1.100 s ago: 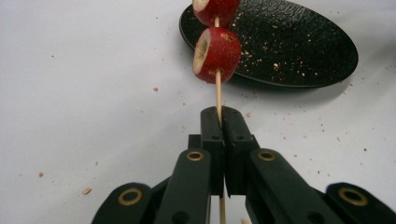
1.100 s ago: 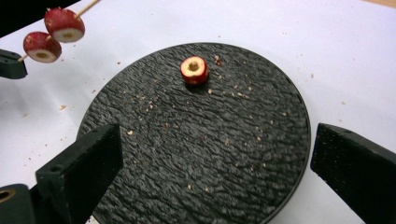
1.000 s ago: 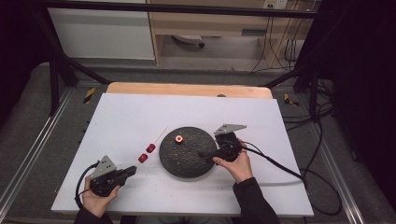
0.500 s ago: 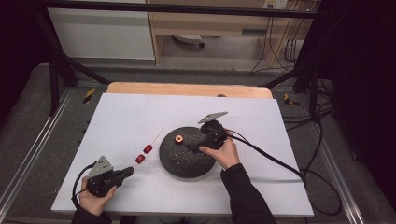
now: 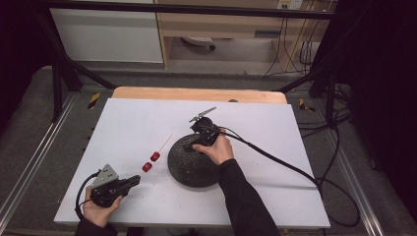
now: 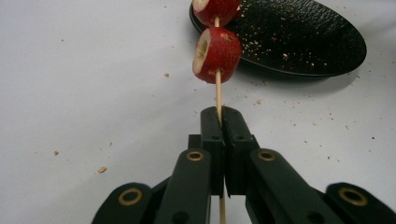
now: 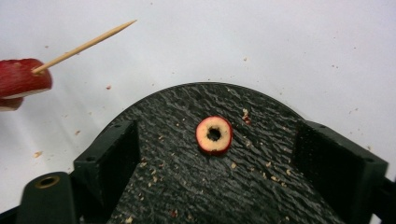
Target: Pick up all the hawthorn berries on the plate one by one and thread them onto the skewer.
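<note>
My left gripper is shut on a thin wooden skewer near the table's front left. Two red cored fruit pieces are threaded on the skewer, whose tip points up toward the far side. A black round plate lies mid-table. My right gripper hovers over its far edge with its jaws apart. They have just been closing, and a cored fruit ring lies on the plate between them, untouched.
Crumbs lie scattered over the plate and the white table top. The right gripper's cable trails across the table to the right. A wooden strip borders the far edge, with dark frame rails beyond.
My right gripper has moved from the plate's right rim leftward and farther away, to above the fruit ring. The left gripper and the skewer have stayed put.
</note>
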The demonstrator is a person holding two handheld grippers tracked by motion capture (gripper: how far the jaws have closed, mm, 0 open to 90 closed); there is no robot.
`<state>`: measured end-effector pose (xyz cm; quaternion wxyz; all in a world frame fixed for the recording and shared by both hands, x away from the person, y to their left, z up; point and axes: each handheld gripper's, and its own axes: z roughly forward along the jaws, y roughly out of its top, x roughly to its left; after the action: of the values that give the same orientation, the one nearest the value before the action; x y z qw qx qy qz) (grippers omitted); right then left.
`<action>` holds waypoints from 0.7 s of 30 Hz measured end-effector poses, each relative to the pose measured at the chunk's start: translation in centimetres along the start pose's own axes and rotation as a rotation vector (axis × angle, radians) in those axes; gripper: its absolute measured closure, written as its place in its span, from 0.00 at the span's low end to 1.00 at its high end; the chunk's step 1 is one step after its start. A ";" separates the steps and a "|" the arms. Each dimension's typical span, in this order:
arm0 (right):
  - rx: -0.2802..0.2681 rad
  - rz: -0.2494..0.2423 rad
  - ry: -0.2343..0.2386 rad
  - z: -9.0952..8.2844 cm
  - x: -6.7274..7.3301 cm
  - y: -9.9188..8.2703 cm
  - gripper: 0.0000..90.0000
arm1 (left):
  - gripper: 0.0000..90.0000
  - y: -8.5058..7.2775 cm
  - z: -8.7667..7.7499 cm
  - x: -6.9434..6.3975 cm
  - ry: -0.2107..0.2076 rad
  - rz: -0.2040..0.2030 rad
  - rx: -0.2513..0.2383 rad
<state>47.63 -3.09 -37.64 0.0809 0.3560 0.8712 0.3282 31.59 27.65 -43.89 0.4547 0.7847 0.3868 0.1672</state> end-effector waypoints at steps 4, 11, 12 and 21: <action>0.029 0.004 0.000 1.0 -0.2 0.5 0.24 | 0.98 0.0 0.0 0.1 0.001 -0.002 0.000; 0.107 0.008 -0.002 2.5 -0.5 0.9 0.33 | 0.98 0.0 0.1 0.1 0.003 -0.006 0.000; 0.113 0.006 0.000 2.8 -0.5 0.9 0.34 | 0.98 0.0 0.1 0.1 0.003 -0.005 0.000; 0.162 0.053 0.006 4.2 -0.6 1.1 0.47 | 0.98 0.0 0.1 0.1 0.001 -0.004 0.002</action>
<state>50.27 -0.77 -40.29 0.0405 0.3835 0.8853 0.2597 31.70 27.71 -43.97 0.4540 0.7844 0.3887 0.1661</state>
